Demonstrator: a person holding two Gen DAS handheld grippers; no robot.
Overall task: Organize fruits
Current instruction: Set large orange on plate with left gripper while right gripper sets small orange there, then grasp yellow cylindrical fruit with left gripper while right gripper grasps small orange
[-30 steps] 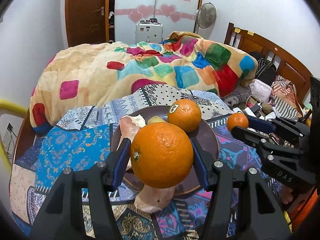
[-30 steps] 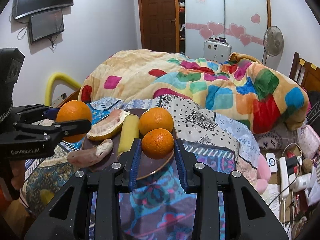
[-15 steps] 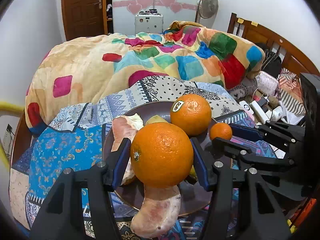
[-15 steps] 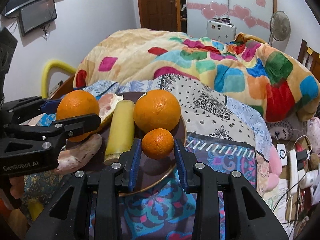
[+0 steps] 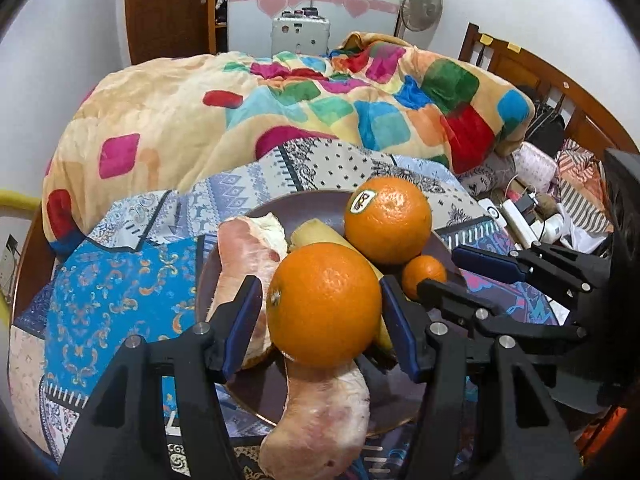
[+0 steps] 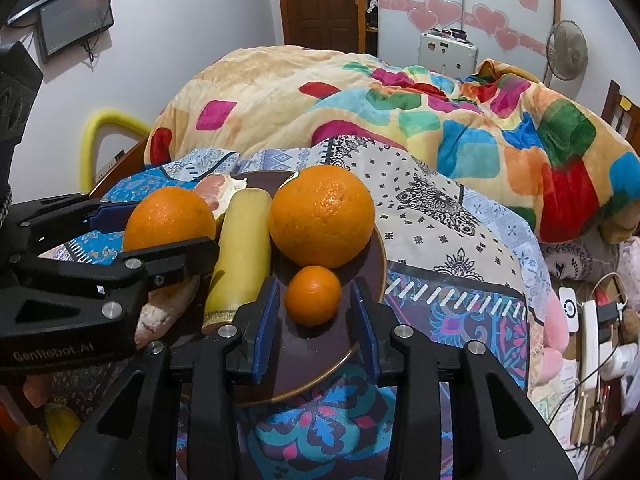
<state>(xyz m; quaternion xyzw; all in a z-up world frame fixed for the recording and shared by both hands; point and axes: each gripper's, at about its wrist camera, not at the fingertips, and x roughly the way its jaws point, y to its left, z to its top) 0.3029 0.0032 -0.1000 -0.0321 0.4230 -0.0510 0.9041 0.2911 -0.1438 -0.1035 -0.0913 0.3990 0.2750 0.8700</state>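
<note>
In the left wrist view, the left gripper (image 5: 325, 312) is pinching a large orange (image 5: 324, 305) at the frame's centre, both blue pads pressed against its sides, and is carrying it over the dark plate (image 5: 236, 224). Directly under it a pale pomelo segment (image 5: 320, 420) is lying on the plate's lower edge, and a second segment (image 5: 248, 264) is sitting to the left of centre. Judging from this, the orange is going down onto the plate, and doing it well means steering it toward a bare patch, not lowering it onto soft pomelo where it would roll.

Right of centre, a stickered orange (image 5: 387, 220) is resting on the plate with a small tangerine (image 5: 424, 276) touching its lower right side.

In the right wrist view, reading from the left edge, the left gripper is holding its orange (image 6: 168, 220) beside a peeled yellow fruit (image 6: 240, 256) lying lengthwise. Further right, the right gripper (image 6: 314, 312) is standing spread around the tangerine (image 6: 313, 295), gaps showing on both sides, so the fruit seems to be sitting on the plate (image 6: 372, 280) on its own. That gripper would best draw straight back, keeping its pads off the tangerine and the big orange (image 6: 322, 216) above it
</note>
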